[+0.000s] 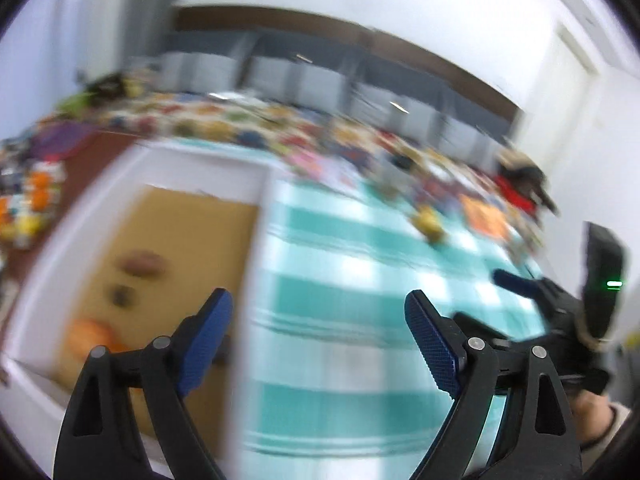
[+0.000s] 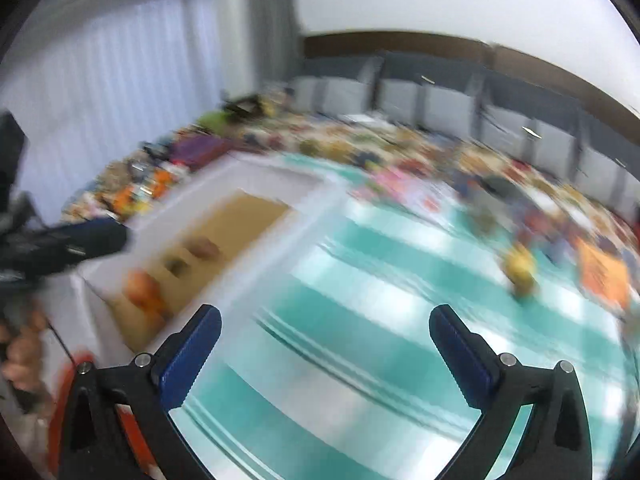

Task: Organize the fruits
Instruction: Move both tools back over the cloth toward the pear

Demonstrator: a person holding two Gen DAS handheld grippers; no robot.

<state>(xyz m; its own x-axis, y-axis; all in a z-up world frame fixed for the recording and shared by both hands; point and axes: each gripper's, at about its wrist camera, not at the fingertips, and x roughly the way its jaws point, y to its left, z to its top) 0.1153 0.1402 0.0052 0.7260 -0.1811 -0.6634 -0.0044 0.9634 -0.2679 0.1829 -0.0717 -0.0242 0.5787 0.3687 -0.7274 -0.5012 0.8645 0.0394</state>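
Both grippers, left and right, are wide open, holding nothing, above the checked cloth. Orange fruit lies in the white box.

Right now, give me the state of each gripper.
Left gripper: jaws open, holding nothing.
Right gripper: jaws open, holding nothing.
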